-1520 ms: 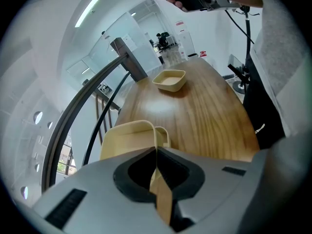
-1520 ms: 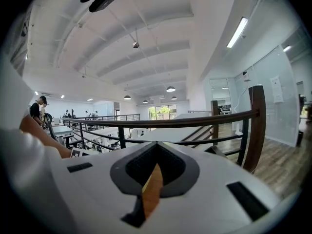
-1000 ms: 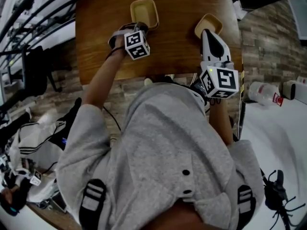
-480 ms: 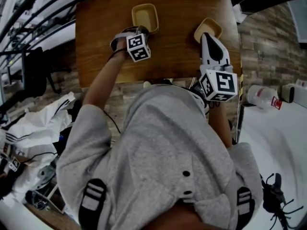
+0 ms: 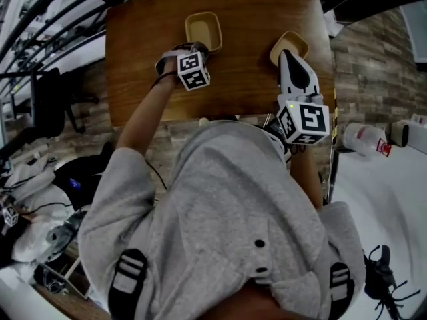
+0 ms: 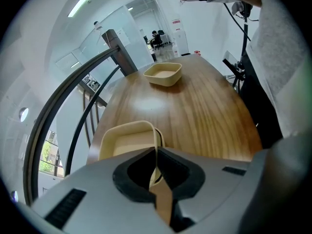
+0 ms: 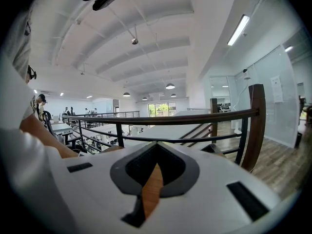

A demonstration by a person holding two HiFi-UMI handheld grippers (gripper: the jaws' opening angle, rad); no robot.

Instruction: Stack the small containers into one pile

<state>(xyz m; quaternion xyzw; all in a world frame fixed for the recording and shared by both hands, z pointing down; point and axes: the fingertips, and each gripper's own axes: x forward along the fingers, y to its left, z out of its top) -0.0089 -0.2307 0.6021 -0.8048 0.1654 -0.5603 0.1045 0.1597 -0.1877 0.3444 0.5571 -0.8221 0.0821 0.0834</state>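
You are pinching the first small beige plastic container (image 6: 127, 141) in your left gripper (image 6: 156, 150) and holding your right gripper (image 7: 156, 147), pressed together empty, near the second container (image 5: 289, 45).

No words or numbers can be read anywhere. The left marker cube (image 5: 192, 71) and the right marker cube (image 5: 304, 121) carry black-and-white square patterns, not letters. A bottle (image 5: 363, 137) lying on the floor has a red-and-white label, too small to read. Wall notices (image 6: 176, 22) and a sheet (image 7: 276, 89) on a glass panel show print too blurred to read.
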